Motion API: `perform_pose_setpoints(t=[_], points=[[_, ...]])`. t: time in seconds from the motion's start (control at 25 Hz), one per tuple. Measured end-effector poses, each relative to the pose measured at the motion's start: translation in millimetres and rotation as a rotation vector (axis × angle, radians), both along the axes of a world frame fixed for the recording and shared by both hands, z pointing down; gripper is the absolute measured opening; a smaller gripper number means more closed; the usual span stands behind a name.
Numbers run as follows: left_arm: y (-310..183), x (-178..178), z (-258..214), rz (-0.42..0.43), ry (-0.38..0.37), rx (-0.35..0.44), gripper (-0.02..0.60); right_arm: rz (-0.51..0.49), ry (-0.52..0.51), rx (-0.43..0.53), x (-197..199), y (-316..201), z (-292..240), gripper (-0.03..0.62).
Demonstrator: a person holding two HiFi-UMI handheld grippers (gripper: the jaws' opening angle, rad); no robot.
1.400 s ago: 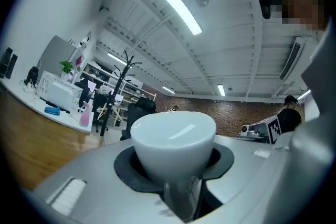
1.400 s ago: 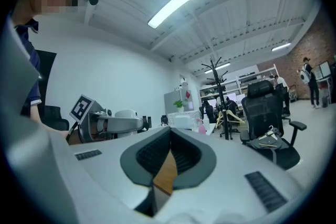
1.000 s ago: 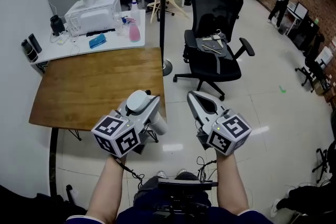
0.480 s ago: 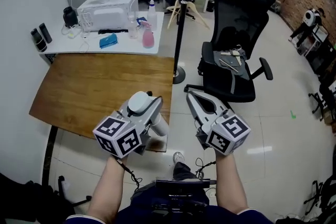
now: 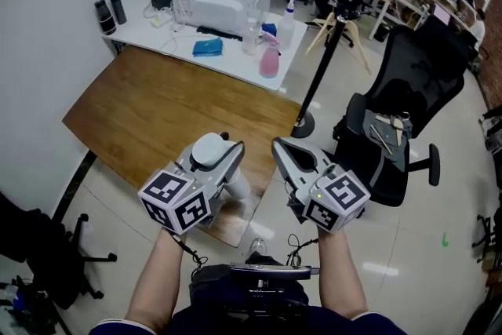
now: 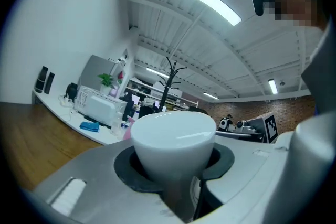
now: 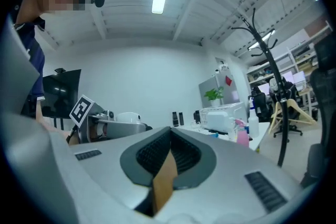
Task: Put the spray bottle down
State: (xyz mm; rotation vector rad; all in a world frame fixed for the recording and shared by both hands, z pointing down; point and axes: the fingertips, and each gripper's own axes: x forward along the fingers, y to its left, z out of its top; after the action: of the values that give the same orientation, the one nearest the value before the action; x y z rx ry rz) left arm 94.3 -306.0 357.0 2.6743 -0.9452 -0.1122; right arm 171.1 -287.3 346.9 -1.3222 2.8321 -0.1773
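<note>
**A:** Where is the spray bottle [image 5: 209, 151] right now?

**B:** It's in the left gripper [image 5: 220, 159]. The jaws stand partly apart and clamp on the white body, and the rounded white end rises clear above them. In the head view it hangs over the near corner of the wooden table [image 5: 149, 118]. How high above the wood, I can't tell.

**A:** And the other tool?

**B:** The right gripper [image 5: 282, 149] is just off that same corner, beside the left one. Its jaws are pressed together with nothing between them, and it touches neither the bottle nor the table.

**A:** How do you expect the bottle to handle?

**B:** It looks like smooth, hard plastic, so I'd judge it light, fairly stiff and a little slippery against the pads. I can't see whether it holds liquid. If it does, the weight may shift as it tilts. It isn't fragile, but it's narrow enough to tip over.

**A:** What's the best place to hold it?

**B:** Around the body, below the wider end, which is where the jaws sit now. That lip should stop it sliding through.

**A:** Is there room to set it down?

**B:** Yes, the wooden table is bare. The pink bottle [image 5: 269, 63] and the other clutter stand on the white counter [image 5: 141, 23] beyond the table's far edge, well apart.
</note>
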Motion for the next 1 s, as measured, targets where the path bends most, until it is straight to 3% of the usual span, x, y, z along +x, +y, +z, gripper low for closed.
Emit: perform_pose_setpoints(t=[0.36, 0.8, 1.0], points=[[-22.3, -49.7, 3.5, -0.213, -0.081, 0.009, 0.173, -0.225, -0.001, -0.025, -49.0, -28.4, 11.4, 0.0], [-35.1, -90.2, 30.7, -0.254, -0.162, 0.011, 0.173, -0.221, 0.017, -0.05, -90.5, -37.0, 24.8, 0.0], [-49.0, -94.3, 36.8, -0.263, -0.205, 0.074, 0.173, -0.206, 0.028, -0.075, -92.9, -41.5, 35.9, 0.0]])
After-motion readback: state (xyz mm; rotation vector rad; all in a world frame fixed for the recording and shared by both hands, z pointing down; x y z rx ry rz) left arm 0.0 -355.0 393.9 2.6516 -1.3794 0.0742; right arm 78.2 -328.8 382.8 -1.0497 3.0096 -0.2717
